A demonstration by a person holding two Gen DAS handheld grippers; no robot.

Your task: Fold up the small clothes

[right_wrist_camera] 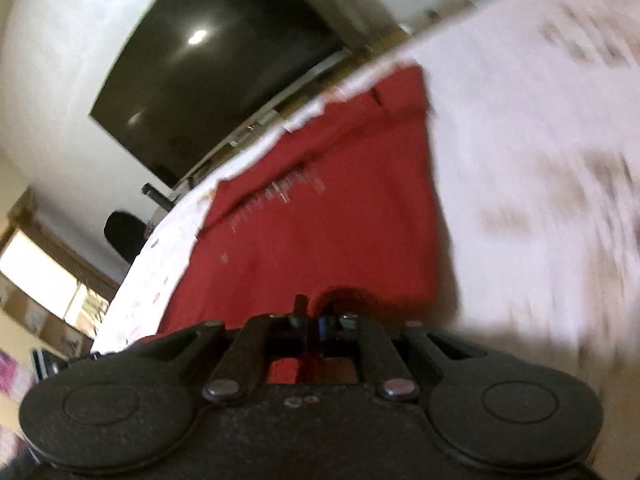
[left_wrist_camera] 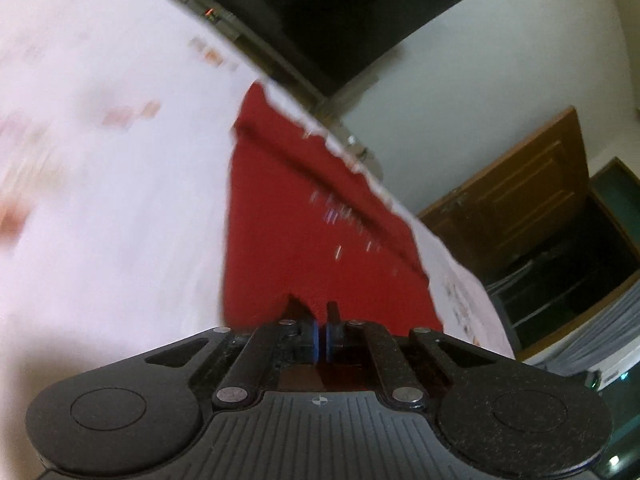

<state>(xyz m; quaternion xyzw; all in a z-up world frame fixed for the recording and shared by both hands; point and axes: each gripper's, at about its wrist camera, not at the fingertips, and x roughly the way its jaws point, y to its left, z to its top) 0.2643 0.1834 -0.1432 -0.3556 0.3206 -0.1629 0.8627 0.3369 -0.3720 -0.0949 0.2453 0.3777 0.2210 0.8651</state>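
A small red garment (left_wrist_camera: 320,240) with pale print on it lies on a white patterned cloth (left_wrist_camera: 112,184). My left gripper (left_wrist_camera: 322,320) is shut on the garment's near edge, and the red fabric stretches away from the fingertips. In the right wrist view the same red garment (right_wrist_camera: 320,232) runs from my right gripper (right_wrist_camera: 314,320), which is shut on its near edge too. Both views are tilted and blurred by motion. The gripped edge itself is hidden between the fingers.
A dark TV screen (right_wrist_camera: 216,64) hangs on the white wall beyond the cloth's far edge; it also shows in the left wrist view (left_wrist_camera: 340,12). A brown wooden door (left_wrist_camera: 520,196) stands at the right. A shelf unit (right_wrist_camera: 36,280) sits low at the left.
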